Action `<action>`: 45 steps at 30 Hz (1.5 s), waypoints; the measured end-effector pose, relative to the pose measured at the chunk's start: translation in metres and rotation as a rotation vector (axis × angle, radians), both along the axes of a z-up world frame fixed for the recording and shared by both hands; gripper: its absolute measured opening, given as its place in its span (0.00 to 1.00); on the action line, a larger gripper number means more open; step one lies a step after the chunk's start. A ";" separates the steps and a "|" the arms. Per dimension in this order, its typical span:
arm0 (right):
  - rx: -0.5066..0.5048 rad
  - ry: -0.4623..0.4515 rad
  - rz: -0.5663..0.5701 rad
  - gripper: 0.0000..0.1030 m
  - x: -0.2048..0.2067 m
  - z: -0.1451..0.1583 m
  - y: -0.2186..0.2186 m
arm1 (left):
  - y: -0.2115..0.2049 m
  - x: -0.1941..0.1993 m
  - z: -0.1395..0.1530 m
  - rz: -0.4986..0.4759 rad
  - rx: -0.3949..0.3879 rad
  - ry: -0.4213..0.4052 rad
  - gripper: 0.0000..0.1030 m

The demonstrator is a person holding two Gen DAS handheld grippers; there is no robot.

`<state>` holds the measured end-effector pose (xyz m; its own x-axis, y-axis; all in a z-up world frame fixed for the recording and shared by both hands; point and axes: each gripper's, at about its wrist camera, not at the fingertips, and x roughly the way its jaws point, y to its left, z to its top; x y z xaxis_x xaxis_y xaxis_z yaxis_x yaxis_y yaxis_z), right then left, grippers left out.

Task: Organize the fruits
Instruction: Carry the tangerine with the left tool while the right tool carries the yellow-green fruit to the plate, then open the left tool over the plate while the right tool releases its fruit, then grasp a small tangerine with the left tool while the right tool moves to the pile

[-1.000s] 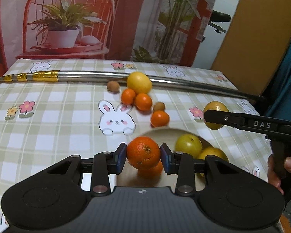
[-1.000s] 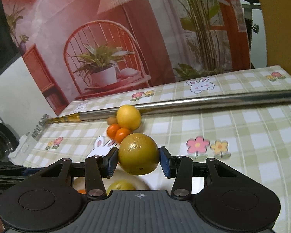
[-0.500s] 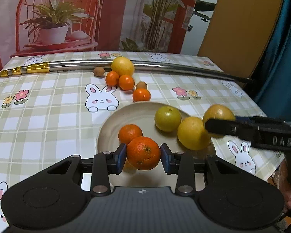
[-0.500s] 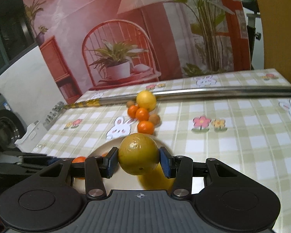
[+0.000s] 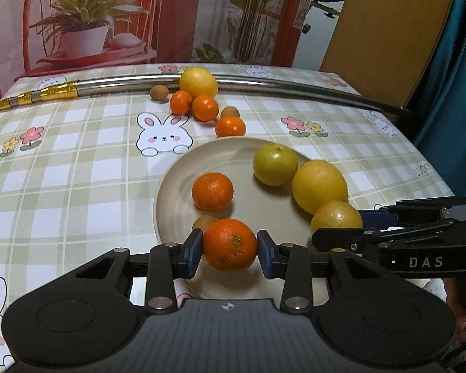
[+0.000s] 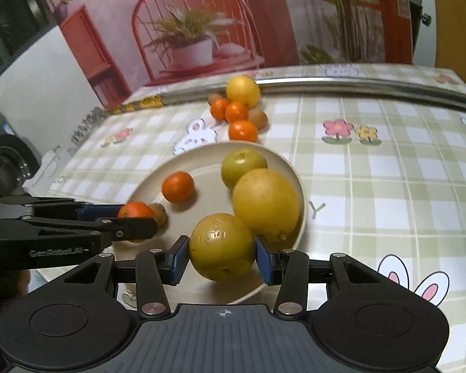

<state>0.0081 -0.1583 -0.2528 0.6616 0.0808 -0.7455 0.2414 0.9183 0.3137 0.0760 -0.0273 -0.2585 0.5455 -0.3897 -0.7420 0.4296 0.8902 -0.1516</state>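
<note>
My left gripper (image 5: 230,250) is shut on an orange mandarin (image 5: 230,245), held over the near rim of the beige plate (image 5: 174,180). My right gripper (image 6: 222,258) is shut on a yellow-brown citrus fruit (image 6: 222,246) over the plate's (image 6: 146,180) near right side. In the left wrist view that fruit (image 5: 337,217) and the right gripper (image 5: 338,228) show at the right. On the plate lie a mandarin (image 5: 212,191), a green-yellow fruit (image 5: 275,164), a large yellow fruit (image 5: 319,186) and a small brown fruit (image 5: 203,222).
Behind the plate a cluster stays on the checked tablecloth: a yellow fruit (image 5: 198,82), three mandarins (image 5: 205,108) and two small brown fruits (image 5: 159,92). A metal pole (image 5: 295,88) lies across the back. The table edge drops off at right. A hand (image 5: 464,307) grips the right tool.
Both grippers have drawn back and sunk toward the plate with their fruits. The right gripper's fruit has shifted from beyond the plate to over its near right side.
</note>
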 end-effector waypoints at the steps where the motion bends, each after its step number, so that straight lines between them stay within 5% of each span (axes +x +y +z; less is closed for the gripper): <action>1: 0.001 0.009 -0.003 0.41 0.001 -0.002 -0.001 | 0.000 0.001 -0.001 0.001 0.002 0.002 0.39; 18: -0.068 0.020 0.004 0.41 0.016 -0.009 -0.008 | 0.000 0.012 -0.014 0.038 0.043 0.001 0.39; 23: -0.037 0.005 0.004 0.48 0.012 -0.006 -0.011 | 0.004 0.011 -0.012 0.036 -0.001 0.009 0.49; 31: -0.012 -0.072 0.007 0.50 0.006 0.016 -0.019 | 0.010 0.012 0.005 0.054 -0.045 -0.028 0.51; 45: -0.130 -0.158 -0.128 0.50 0.030 0.048 -0.079 | 0.030 0.061 0.048 0.106 -0.041 -0.106 0.51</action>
